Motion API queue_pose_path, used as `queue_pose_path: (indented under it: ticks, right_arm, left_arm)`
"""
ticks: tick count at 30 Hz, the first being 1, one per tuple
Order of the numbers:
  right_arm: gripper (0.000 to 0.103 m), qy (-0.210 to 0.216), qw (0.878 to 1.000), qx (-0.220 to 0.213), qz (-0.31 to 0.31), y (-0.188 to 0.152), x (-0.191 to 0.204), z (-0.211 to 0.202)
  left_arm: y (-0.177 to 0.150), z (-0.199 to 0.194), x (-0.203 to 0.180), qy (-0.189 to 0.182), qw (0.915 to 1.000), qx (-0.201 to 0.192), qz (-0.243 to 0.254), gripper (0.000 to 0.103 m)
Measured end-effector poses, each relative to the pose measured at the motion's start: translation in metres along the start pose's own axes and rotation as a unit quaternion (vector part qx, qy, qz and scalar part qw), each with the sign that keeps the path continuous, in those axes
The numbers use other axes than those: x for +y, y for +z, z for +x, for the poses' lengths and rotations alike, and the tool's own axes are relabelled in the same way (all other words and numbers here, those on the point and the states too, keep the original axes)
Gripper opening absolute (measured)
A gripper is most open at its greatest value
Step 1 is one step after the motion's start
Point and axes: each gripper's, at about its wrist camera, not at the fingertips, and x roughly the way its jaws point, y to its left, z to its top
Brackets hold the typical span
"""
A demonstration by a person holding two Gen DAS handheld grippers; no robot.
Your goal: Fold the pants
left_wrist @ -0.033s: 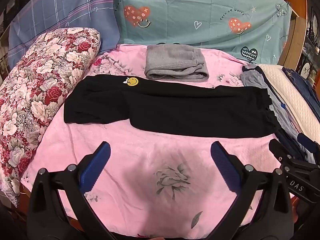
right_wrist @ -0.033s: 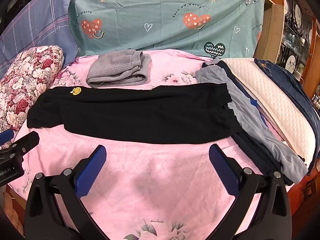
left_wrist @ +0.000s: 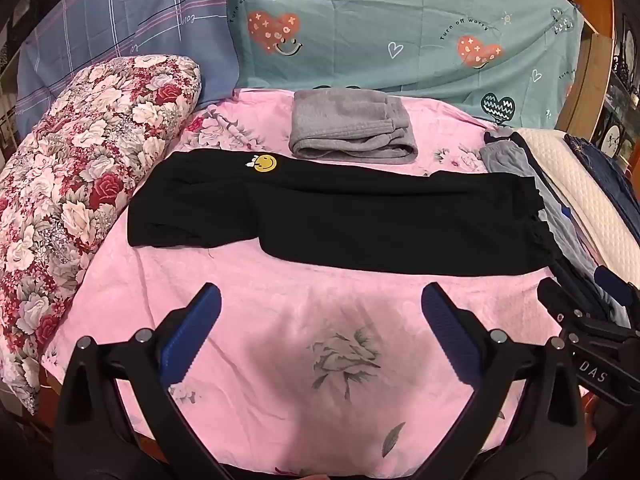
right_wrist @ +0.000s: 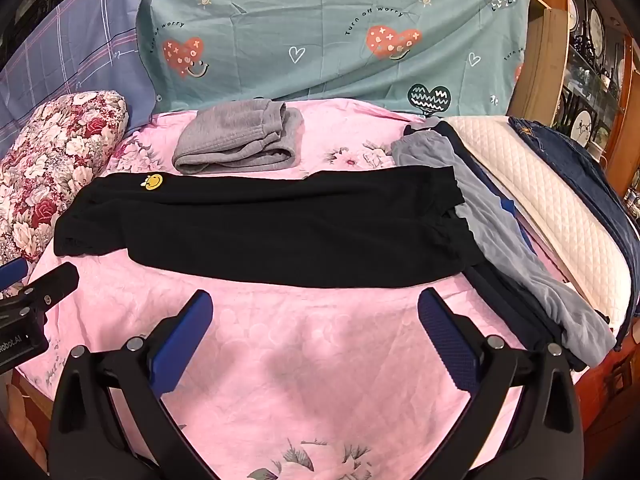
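Black pants (left_wrist: 360,220) lie flat across the middle of the bed (left_wrist: 280,360), already halved lengthwise, legs stacked, waist toward the bed's right edge, cuffs toward the left; crosswise folds not yet made. Matte, soft knit, long rectangle, yellow smiley patch (left_wrist: 265,163) near the far-left end. Behind, toward the far edge, grey fleece pants (left_wrist: 352,128) sit finished as a thick square bundle. More garments (right_wrist: 520,260) wait along the right edge. Left tongs (left_wrist: 320,320) and right tongs (right_wrist: 314,324) hover above the near edge, both spread fully wide, gripping nothing. Sheet: pink, floral, lightly creased.
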Motion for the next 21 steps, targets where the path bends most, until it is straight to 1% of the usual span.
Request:
queue_pose_path:
  ticks: [21]
  right_arm:
    - [0.102,0.001,1.0,0.001,0.001,-0.0006,0.0013,-0.0014]
  left_arm:
    - [0.0,0.0,-0.0001,0.001,1.0,0.0,0.001,0.101]
